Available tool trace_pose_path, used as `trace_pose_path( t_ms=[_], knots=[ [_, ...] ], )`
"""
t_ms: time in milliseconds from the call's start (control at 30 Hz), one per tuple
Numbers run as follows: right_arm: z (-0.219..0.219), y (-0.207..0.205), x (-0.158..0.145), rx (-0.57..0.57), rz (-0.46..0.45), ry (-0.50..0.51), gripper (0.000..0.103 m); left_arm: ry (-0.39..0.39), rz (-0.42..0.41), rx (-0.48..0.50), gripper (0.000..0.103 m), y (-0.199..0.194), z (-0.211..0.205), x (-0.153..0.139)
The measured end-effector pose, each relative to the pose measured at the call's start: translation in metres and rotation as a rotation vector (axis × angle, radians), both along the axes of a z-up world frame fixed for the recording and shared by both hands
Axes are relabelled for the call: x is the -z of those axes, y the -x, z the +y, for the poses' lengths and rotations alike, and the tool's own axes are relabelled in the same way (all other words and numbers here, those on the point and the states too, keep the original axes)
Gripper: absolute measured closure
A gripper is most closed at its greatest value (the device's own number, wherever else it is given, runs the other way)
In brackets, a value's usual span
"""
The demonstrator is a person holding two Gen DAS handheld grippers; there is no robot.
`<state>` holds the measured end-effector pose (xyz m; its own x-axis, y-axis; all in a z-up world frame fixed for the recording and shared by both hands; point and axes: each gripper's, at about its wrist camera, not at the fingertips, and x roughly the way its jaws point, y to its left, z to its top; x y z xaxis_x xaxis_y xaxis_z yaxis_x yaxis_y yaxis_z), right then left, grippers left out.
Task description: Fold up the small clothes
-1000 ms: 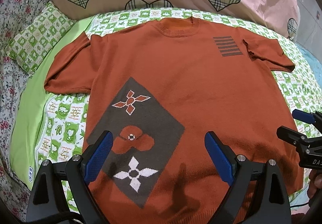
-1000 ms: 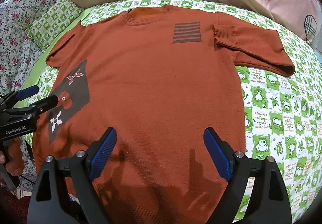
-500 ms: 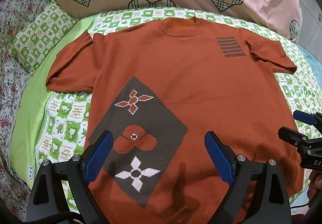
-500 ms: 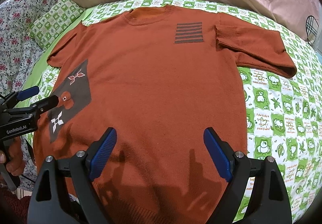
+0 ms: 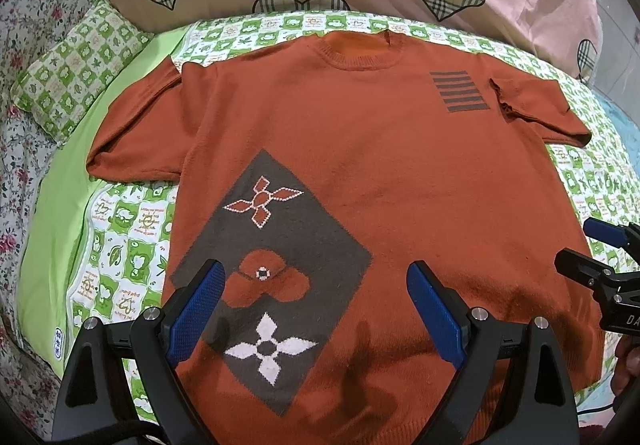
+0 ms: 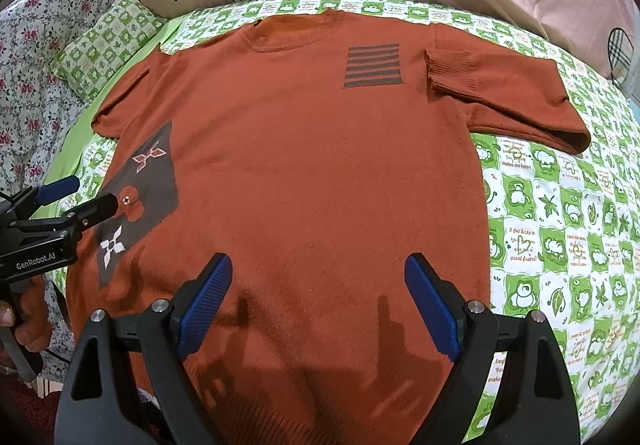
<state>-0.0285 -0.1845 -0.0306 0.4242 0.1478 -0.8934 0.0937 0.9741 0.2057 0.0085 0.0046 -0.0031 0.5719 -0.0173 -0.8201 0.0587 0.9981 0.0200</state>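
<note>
An orange sweater lies flat, front up, on a green checked bedsheet. The right gripper hovers over its near hem, jaws wide apart. At far left the left gripper, held by a hand, hangs over the sweater's grey diamond patch.

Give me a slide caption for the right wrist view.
Open right gripper hovering over a rust-orange knit sweater spread flat on a green checked bedsheet.
</note>
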Motion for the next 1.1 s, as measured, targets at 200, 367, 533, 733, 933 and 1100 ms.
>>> trace_pose_path(
  t_ms=[200, 367, 533, 733, 933, 1100],
  knots=[
    [-0.007, -0.005, 0.001, 0.012, 0.028, 0.021, 0.015, -0.011, 0.016, 0.008, 0.010, -0.008, 0.001, 0.003],
    [-0.024, -0.016, 0.002, 0.053, 0.041, 0.053, 0.015, -0.003, 0.028, 0.009, 0.010, -0.023, 0.005, 0.004],
    [-0.043, -0.034, 0.004, 0.093, 0.029, 0.060, 0.015, 0.005, 0.038, 0.013, 0.010, -0.042, 0.009, 0.005],
    [-0.062, -0.065, 0.003, 0.103, -0.038, 0.060, 0.015, 0.043, 0.056, 0.002, 0.010, -0.074, 0.017, 0.007],
    [-0.094, -0.106, 0.004, 0.119, -0.101, 0.099, 0.015, 0.073, 0.065, -0.016, 0.010, -0.107, 0.024, 0.008],
    [-0.119, -0.147, 0.018, 0.108, -0.095, 0.133, 0.015, 0.081, 0.079, -0.015, 0.010, -0.130, 0.028, 0.010]
  ],
)
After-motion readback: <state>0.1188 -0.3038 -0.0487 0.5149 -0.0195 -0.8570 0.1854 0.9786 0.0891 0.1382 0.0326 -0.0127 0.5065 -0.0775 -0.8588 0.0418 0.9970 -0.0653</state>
